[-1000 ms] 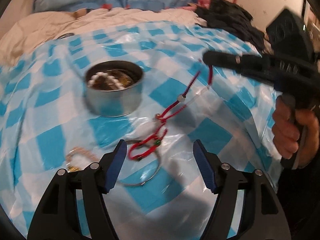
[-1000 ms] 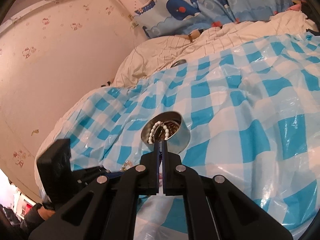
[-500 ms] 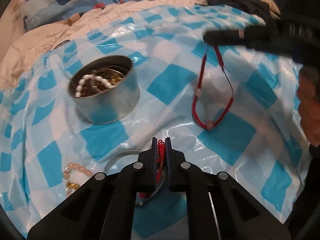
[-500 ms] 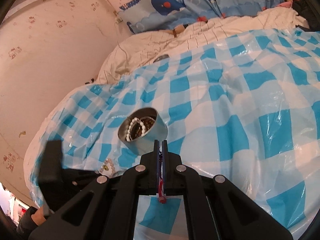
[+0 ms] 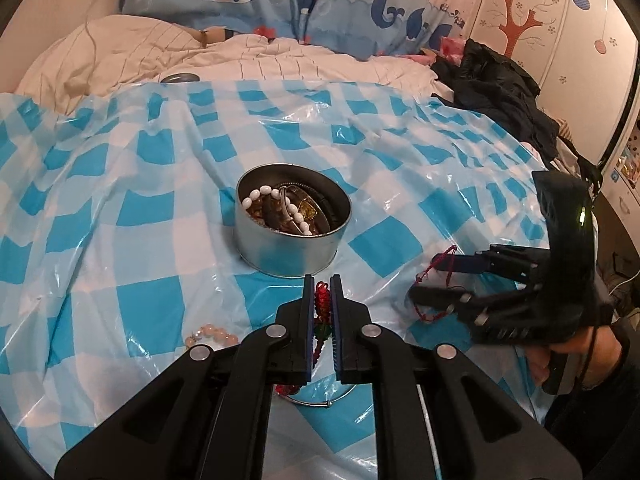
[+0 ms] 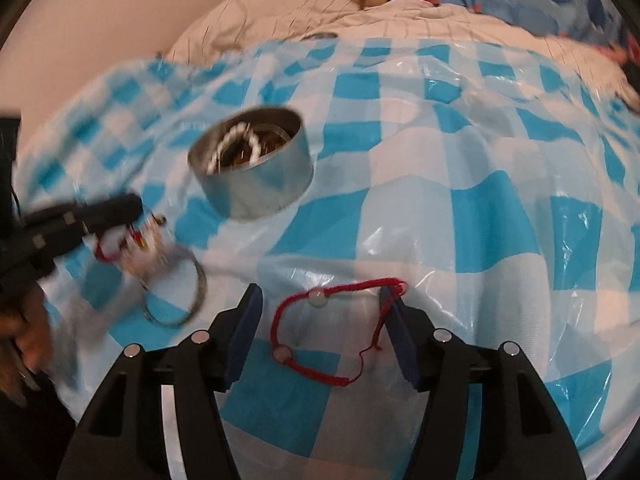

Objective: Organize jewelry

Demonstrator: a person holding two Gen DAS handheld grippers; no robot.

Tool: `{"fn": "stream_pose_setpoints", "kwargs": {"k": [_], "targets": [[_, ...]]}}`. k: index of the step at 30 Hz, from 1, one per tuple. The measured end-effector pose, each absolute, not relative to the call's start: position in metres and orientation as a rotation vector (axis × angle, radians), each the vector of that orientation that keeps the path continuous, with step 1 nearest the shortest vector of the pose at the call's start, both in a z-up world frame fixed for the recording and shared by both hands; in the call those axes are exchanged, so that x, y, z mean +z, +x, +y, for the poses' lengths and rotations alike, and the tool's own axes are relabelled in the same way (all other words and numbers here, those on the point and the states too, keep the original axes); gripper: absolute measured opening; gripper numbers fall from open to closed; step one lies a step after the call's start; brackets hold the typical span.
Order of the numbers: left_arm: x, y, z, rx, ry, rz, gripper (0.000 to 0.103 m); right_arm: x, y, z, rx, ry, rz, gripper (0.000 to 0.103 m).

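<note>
Since the earlier frames, the right gripper (image 6: pixel 320 332) has dropped toward the checked plastic sheet (image 6: pixel 460 208) and its jaws have just been opening; the red cord bracelet (image 6: pixel 320 334) it pinched a second ago now lies between them on the sheet, low in the centre of the right wrist view. One strand still catches on the right-hand finger, though the pads no longer press on it.

That snag is the risk: lifting the right gripper away could drag the cord along instead of leaving it. A second risk sits with the left gripper (image 5: pixel 322 312), whose jaws are pressed together on the knotted red cord (image 5: pixel 322 306) at bottom centre of the left wrist view. If both red pieces are one tangle, pulling toward the tin (image 5: pixel 292 232) could tow the loose loop or snag the metal bangle (image 5: pixel 320 400) below.

The tin stands at mid-frame, already holding white beads (image 5: pixel 280 208); a pink bead bracelet (image 5: pixel 212 334) waits at lower left.
</note>
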State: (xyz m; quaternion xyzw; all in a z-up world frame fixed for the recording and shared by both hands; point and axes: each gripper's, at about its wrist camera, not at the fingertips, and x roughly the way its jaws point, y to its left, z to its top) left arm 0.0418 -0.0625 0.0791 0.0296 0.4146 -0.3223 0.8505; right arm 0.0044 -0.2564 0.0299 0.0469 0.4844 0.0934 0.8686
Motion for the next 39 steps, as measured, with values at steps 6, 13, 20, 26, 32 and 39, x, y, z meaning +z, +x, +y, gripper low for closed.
{"fn": "stream_pose_setpoints", "kwargs": {"k": [6, 13, 20, 26, 32, 39], "targets": [[0.08, 0.042, -0.063, -0.676, 0.053, 0.871, 0.007, 0.025, -0.003, -0.24, 0.188, -0.072, 1.002, 0.021], [0.083, 0.046, -0.058, -0.696, -0.01, 0.873, 0.007, 0.054, -0.006, -0.272, 0.223, 0.169, 0.869, 0.003], [0.084, 0.05, -0.052, -0.702, -0.064, 0.874, 0.007, 0.076, -0.01, -0.276, 0.268, 0.239, 0.759, 0.003], [0.088, 0.052, -0.054, -0.703, -0.058, 0.86, 0.007, 0.08, -0.007, -0.269, 0.303, 0.238, 0.752, 0.003], [0.103, 0.06, -0.05, -0.694, -0.083, 0.824, 0.007, 0.107, -0.009, -0.262, 0.38, 0.221, 0.617, 0.004], [0.113, 0.079, -0.063, -0.71, -0.136, 0.806, 0.007, 0.121, 0.004, -0.255, 0.439, 0.239, 0.588, 0.004]]}}
